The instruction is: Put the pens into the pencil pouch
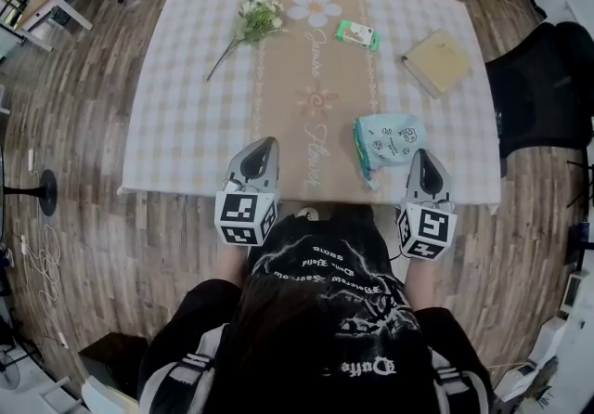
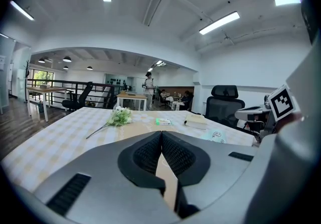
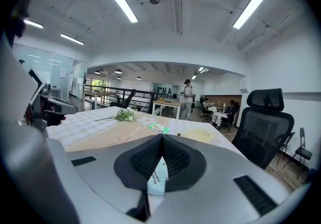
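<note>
Centre and left half of the table (image 1: 186,115) were left clear, far part was occupied by flower sprig (image 1: 252,24), green packet (image 1: 357,34) and book (image 1: 436,61), near right edge was blocked by pencil pouch (image 1: 388,139), right side was flanked by office chair (image 1: 543,87)

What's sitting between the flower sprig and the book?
A small green packet, apart from both the flower sprig and the book; clearest in the head view.
</note>
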